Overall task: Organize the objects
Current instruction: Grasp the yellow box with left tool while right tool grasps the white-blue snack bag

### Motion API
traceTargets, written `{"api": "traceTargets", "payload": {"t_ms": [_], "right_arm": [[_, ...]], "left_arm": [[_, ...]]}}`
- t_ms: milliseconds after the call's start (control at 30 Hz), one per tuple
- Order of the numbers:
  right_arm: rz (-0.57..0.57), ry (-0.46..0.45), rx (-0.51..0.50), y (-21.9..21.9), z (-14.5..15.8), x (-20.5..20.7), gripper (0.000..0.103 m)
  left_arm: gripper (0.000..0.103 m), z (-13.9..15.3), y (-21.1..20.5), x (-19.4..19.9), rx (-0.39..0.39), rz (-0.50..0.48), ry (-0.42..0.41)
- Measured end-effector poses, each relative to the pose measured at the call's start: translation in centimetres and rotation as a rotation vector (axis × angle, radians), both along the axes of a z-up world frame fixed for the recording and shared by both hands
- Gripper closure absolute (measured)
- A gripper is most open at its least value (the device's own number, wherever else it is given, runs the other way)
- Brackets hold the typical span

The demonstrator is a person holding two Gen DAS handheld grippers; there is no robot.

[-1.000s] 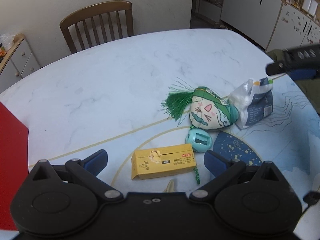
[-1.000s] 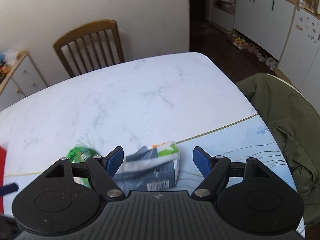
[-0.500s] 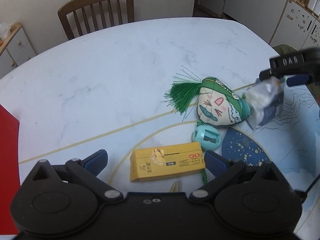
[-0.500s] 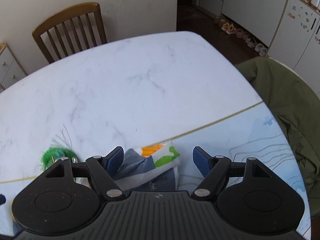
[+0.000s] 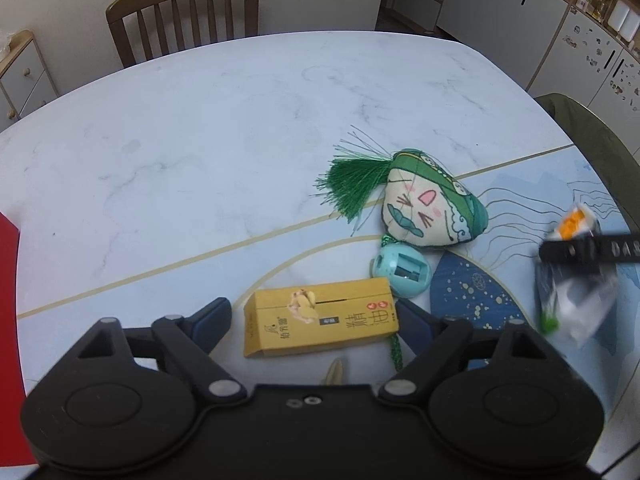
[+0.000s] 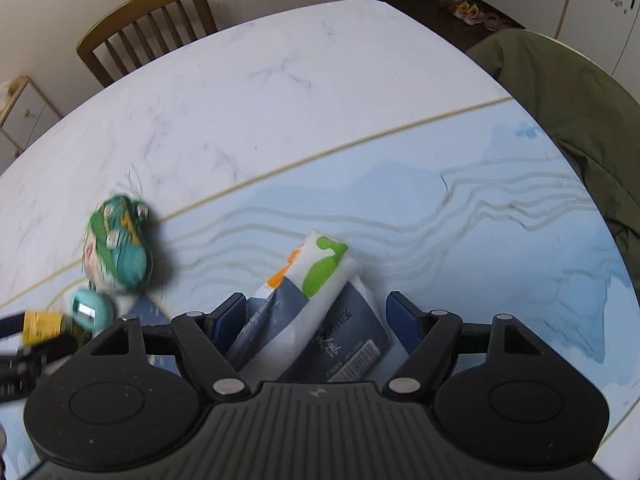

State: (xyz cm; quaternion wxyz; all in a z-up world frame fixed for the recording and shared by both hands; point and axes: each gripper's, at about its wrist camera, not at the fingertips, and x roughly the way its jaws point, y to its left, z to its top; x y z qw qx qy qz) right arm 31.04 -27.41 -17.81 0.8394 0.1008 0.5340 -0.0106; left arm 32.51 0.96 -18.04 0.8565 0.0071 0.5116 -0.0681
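**A:** What has changed on the white marble-patterned table with the pale blue printed section (image 5: 208, 128)?

**B:** The dark blue and white plastic packet with orange and green printing (image 6: 316, 312) was lying just beside the green and cream stuffed face charm with a green tassel (image 5: 424, 208) a second ago. Now it sits well to the right of the charm, blurred in the left wrist view, and the right gripper (image 6: 316, 316) has travelled with it.

**A:** Is that gripper clamped on it?

**B:** I would not say so. The packet lies between the blue pads, but they stand wide apart with a visible gap on the right side.

**A:** And the left gripper (image 5: 312, 316)?

**B:** Also spread apart, with the yellow rectangular carton with red seals (image 5: 320, 316) lying crosswise between its fingers on the table. The small round teal pencil sharpener (image 5: 402, 272) touches the carton's far right corner, just below the charm.

**A:** Room to move?

**B:** The far half of the table is bare marble up to the brown wooden slat-back chair (image 5: 180, 8). An olive green jacket (image 6: 580, 128) hangs at the right edge, and a red surface (image 5: 8, 280) borders the left.
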Motion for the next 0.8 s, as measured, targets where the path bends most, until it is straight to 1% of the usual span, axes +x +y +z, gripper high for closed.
{"api": "traceTargets", "payload": {"t_ms": [67,167,333,400,467,500,567,667,800], "right_arm": [[0.006,0.000,0.004,-0.1,0.0,-1.1,0.027],[0.031,0.005,0.008,0.1,0.1,-2.4,0.027],[0.063,0.010,0.019,0.6,0.2,-4.0,0.027],[0.083,0.000,0.014,1.0,0.5,-4.7,0.031],[0.105,-0.012,0.007,1.5,0.6,-4.9,0.039],[0.113,-0.017,0.006,1.7,0.7,-5.1,0.041],[0.127,-0.031,0.005,2.1,0.9,-5.4,0.048],[0.142,-0.041,-0.001,2.6,1.2,-5.8,0.053],[0.162,-0.056,-0.011,3.1,1.8,-6.2,0.055]], "left_arm": [[0.023,0.1,-0.2,-0.1,-0.003,-0.008,-0.003],[0.026,0.2,-0.5,-0.3,0.005,-0.014,-0.009],[0.029,0.2,-0.6,-0.5,0.016,-0.008,-0.012],[0.029,0.2,-0.6,-0.6,0.021,-0.006,-0.013],[0.029,0.2,-0.6,-0.8,0.025,0.001,-0.013],[0.030,0.3,-0.6,-1.0,0.024,0.005,-0.012],[0.030,0.4,-0.3,-1.3,0.019,0.012,-0.011],[0.030,0.8,0.3,-2.1,0.016,0.021,-0.011],[0.030,1.1,0.8,-2.7,0.007,0.035,-0.011]]}}
